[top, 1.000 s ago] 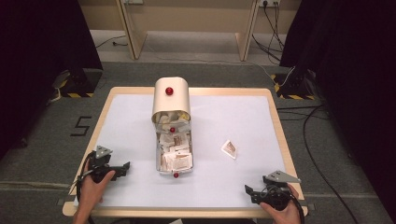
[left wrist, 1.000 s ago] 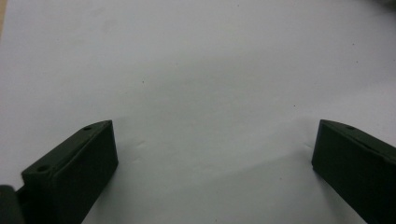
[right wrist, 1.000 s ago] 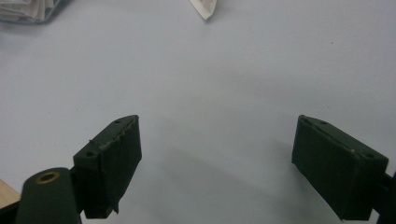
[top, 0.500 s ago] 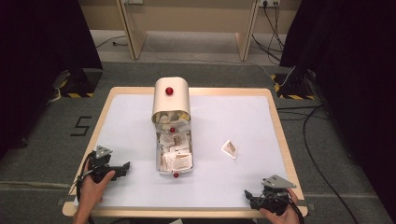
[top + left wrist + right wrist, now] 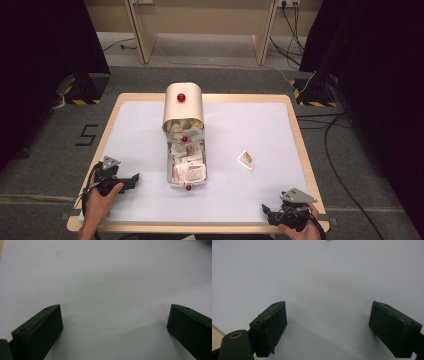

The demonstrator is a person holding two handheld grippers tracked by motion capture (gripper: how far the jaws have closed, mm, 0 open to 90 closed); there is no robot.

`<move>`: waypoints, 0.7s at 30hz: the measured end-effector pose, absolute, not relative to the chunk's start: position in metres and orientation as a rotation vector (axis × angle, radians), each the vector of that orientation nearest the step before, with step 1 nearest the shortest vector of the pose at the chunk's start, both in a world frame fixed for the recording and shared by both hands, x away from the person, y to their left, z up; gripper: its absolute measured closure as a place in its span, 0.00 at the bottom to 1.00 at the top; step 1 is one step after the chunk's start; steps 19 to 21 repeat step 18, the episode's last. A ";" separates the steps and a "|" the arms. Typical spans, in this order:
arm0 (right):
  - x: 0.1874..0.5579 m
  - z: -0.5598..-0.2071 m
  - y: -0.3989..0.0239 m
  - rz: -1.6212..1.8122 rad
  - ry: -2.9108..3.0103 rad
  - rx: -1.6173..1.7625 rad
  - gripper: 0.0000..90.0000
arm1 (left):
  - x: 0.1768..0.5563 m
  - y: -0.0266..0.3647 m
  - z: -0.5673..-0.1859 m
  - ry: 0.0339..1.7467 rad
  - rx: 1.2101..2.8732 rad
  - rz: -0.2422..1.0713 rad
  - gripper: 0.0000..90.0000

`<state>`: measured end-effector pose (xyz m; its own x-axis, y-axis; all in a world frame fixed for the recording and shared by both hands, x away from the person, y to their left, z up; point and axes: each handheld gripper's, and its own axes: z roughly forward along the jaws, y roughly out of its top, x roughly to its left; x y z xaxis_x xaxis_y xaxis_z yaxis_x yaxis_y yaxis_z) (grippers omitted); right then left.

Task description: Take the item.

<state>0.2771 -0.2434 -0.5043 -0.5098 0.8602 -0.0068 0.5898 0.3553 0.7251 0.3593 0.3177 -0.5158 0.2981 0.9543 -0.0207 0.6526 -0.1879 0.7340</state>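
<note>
A cream box (image 5: 183, 107) with a raised lid and red knobs stands mid-table, its long tray (image 5: 170, 165) packed with several small sachets. One loose sachet (image 5: 245, 159) lies on the white table to the tray's right. My left gripper (image 5: 134, 178) rests at the front left, open, jaws wide apart over bare white surface (image 5: 112, 290). My right gripper (image 5: 266, 209) sits at the front right near the table's edge, open too, with nothing between its jaws (image 5: 327, 322).
The wooden table rim (image 5: 300, 145) frames the white top. Black-draped stands and cables flank the table on the grey floor; a "5" marking (image 5: 86, 134) lies on the floor at the left. Wooden legs (image 5: 137, 30) stand beyond the far edge.
My right gripper has drawn back slightly toward the front edge of the table. The left gripper, the box and the loose sachet have stayed put.
</note>
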 end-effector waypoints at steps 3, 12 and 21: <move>0.277 -0.504 -0.243 0.956 2.236 1.273 0.17 | 0.359 0.318 -0.516 1.430 1.925 0.601 0.00; 0.277 -0.504 -0.244 0.957 2.240 1.268 0.16 | 0.359 0.318 -0.516 1.430 1.924 0.601 0.00; 0.277 -0.504 -0.243 0.957 2.241 1.269 0.16 | 0.359 0.318 -0.516 1.430 1.924 0.601 0.00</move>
